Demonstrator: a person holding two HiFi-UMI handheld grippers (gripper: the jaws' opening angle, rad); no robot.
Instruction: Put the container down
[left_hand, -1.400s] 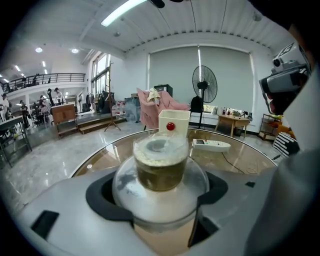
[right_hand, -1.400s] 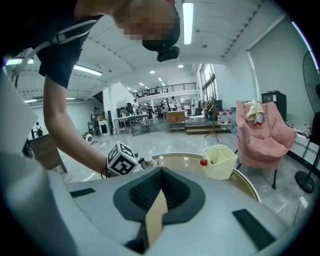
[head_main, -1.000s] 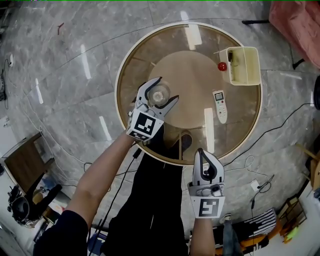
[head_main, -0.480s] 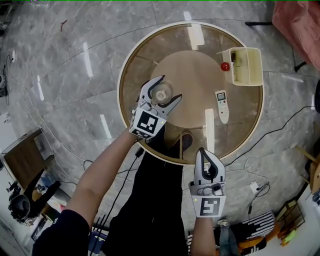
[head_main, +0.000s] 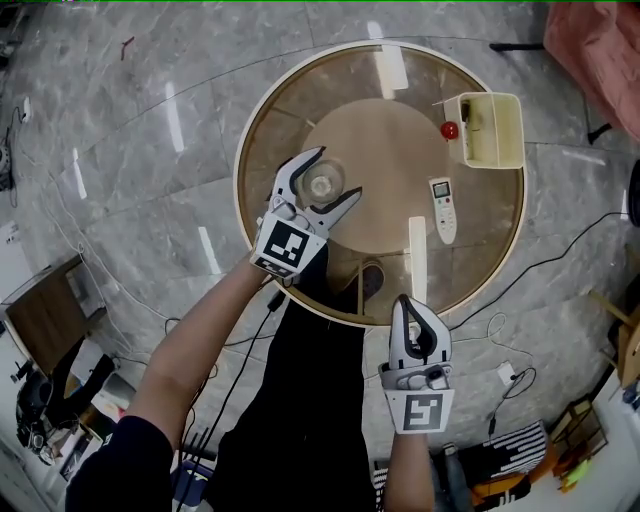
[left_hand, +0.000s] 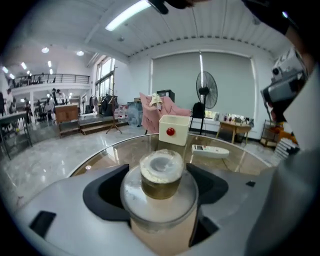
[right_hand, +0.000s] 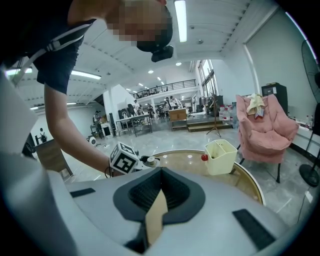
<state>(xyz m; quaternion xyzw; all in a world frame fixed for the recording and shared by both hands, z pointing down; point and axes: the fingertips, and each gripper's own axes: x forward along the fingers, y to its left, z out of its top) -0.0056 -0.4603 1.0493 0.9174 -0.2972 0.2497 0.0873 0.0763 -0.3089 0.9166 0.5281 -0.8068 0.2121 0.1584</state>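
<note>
Holds container clamped in left gripper, frame centre; right gripper jaws together, empty. Risks toppling if released tilted.

A clear, round container stands upright between the jaws of the left gripper, its curved wall seated against the dark pads on either side. A wide transparent lid covers it, topped by a stubby knob with a brass-coloured band and a frosted, dished crown. The body below the lid looks pale and see-through, and its contents cannot be made out. From above, the container shows over the left part of the round glass-topped table, inside the rim; whether its base touches the glass cannot be told.
</note>
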